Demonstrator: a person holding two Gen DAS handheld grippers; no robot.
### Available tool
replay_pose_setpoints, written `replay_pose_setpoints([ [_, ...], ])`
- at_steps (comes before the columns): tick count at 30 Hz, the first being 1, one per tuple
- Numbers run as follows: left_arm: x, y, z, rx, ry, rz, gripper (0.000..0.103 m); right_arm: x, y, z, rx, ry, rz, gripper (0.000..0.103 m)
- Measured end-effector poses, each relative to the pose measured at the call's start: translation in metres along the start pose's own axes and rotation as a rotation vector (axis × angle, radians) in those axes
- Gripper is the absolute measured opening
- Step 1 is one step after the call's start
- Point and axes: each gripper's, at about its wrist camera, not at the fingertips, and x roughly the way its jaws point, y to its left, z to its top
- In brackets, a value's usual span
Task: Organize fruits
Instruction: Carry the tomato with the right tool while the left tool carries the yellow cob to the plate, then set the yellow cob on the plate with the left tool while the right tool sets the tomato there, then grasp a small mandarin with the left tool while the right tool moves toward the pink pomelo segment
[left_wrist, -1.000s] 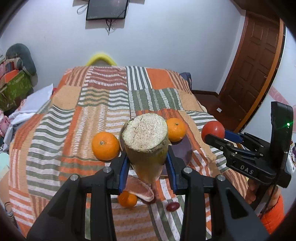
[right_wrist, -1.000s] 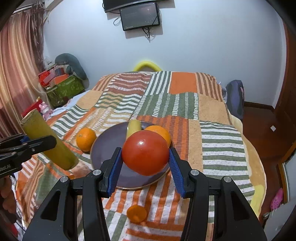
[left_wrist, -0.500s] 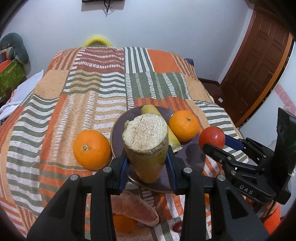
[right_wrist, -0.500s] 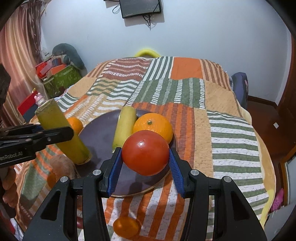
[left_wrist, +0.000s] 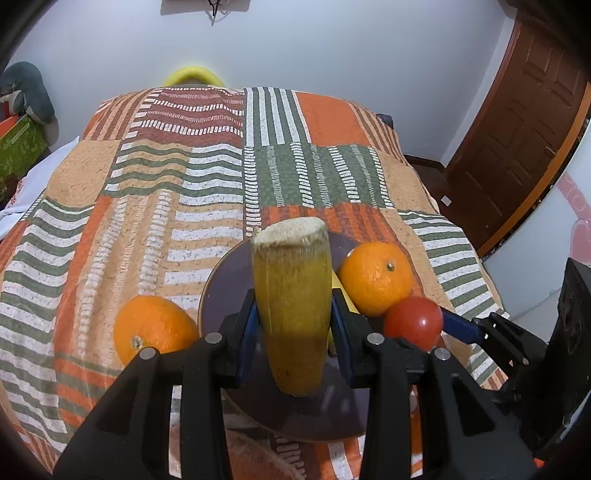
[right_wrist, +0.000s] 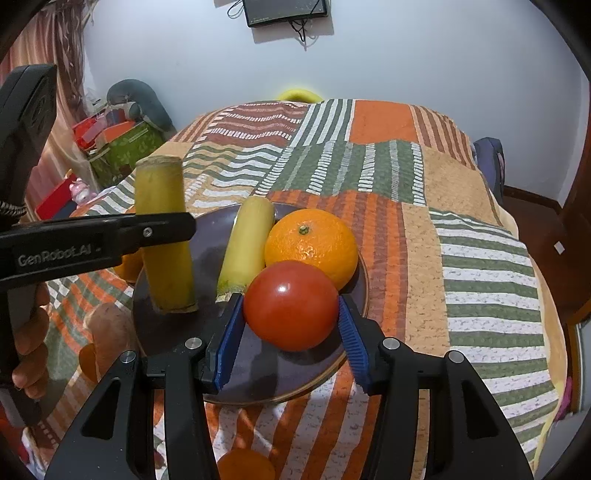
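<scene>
Striped patchwork bedspread (left_wrist: 207, 192) carries a dark round plate (right_wrist: 255, 373). Left gripper (left_wrist: 293, 332) clamps an upright yellow cut stalk (left_wrist: 293, 306); right gripper (right_wrist: 291, 332) pinches a red tomato (right_wrist: 291, 304) between its blue pads over the plate.

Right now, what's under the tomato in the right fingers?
The dark plate, with the tomato low over its near half. Its shadow covers the spot below, so contact cannot be seen. An orange sits right behind.
</scene>
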Motion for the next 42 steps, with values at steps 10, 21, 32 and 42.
replay_pose_setpoints([
  [10,0.005,0.001,-0.011,0.018,0.028,0.011,0.038,0.001,0.000,-0.001,0.006,0.002,-0.005,0.050],
  [21,-0.052,-0.006,-0.016,0.034,-0.051,0.021,0.038,-0.028,0.008,0.008,-0.012,-0.040,-0.019,0.050],
  [32,-0.134,-0.009,-0.042,0.048,-0.132,0.052,0.043,-0.090,0.028,0.012,-0.049,-0.130,-0.051,0.056],
  [42,-0.164,0.009,-0.081,0.043,-0.116,0.090,0.056,-0.109,0.047,-0.002,-0.065,-0.142,-0.057,0.065],
])
